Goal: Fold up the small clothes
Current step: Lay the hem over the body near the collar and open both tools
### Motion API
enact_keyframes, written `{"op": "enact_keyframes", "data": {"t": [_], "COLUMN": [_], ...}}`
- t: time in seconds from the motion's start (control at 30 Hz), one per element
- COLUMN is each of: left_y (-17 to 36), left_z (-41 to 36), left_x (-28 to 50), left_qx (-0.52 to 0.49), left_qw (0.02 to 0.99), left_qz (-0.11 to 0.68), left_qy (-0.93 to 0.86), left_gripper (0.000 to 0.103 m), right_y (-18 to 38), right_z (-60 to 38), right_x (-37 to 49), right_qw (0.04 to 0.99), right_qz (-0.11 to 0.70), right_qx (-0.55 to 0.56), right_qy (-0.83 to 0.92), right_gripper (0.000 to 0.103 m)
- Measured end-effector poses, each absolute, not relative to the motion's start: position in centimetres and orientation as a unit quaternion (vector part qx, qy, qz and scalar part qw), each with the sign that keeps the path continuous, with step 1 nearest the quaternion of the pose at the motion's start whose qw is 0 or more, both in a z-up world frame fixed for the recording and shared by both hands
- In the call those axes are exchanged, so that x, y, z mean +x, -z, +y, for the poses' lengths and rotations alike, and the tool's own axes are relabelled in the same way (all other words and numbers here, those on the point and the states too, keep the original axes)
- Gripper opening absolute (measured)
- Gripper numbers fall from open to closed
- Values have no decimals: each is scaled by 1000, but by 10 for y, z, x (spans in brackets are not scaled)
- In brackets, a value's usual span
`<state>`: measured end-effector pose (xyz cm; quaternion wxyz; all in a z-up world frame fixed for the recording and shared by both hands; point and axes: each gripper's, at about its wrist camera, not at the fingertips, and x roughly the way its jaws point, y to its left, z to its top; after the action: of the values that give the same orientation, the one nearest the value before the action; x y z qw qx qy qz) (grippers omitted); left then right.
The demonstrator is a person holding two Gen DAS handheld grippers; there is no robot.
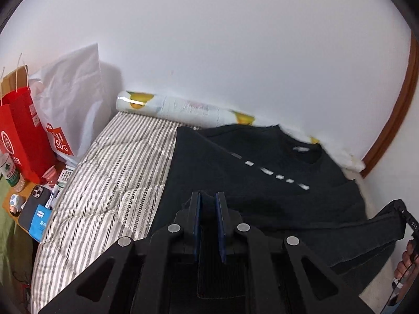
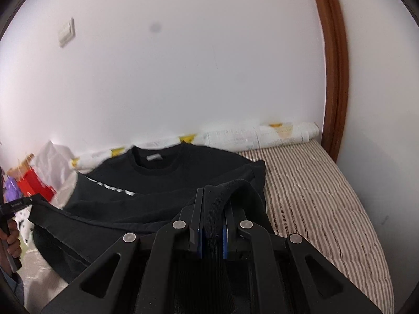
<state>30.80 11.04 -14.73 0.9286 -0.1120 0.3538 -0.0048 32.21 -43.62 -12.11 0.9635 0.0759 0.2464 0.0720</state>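
- The black sweatshirt point(image 1: 262, 172) lies on the striped bed cover point(image 1: 112, 167), collar point(image 2: 157, 163) toward the wall, with a broken white stripe point(image 1: 272, 171) printed across its front.
- Its near edge is raised off the cover: you hold it at two points, and the cloth runs between the two tools as a lifted band.
- Progress, as a judgement: one fold is under way and none looks finished. The body is mostly flat and spread, so the remaining folds and the final squaring are still to do.
- Right gripper point(image 2: 213, 204): its tongs are clamped on a bunched edge of the sweatshirt, and the fabric runs visibly between the blue pads.
- Left gripper point(image 1: 208, 201): its tongs stand almost together. Dark cloth sits at the tips, and the right wrist view shows the fabric drawn up to this tool, so read it as pinching a thin edge; the pinch itself is not clearly visible.
- Both tools point forward and downward toward the wall, the left one more steeply.
- Your hand point(image 2: 11, 240) on the left tool's handle shows at the edge of the right wrist view.
- Outward: a rolled printed cloth point(image 1: 170, 107) lies along the wall behind the collar. A red paper bag point(image 1: 19, 130) and a white shopping bag point(image 1: 70, 99) stand beside the bed, well apart from the garment.
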Motion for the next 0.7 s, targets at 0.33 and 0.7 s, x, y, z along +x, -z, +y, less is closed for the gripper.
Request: {"op": "enact_keyframes", "data": {"t": [0.33, 0.7], "left_y": [189, 184], "left_z": [113, 126], "left_x": [331, 296], "left_qx": [-112, -134], "left_qw": [911, 900], "left_qz": [396, 416], "left_qy": [9, 2], "left_gripper": [17, 67], "right_y": [183, 185], "right_z": [-437, -456], "right_x": [374, 329], "right_qw": [944, 942], "right_qz": [322, 327], "right_qx": [49, 74], "right_qy": [-53, -24], "right_gripper": [13, 77]}}
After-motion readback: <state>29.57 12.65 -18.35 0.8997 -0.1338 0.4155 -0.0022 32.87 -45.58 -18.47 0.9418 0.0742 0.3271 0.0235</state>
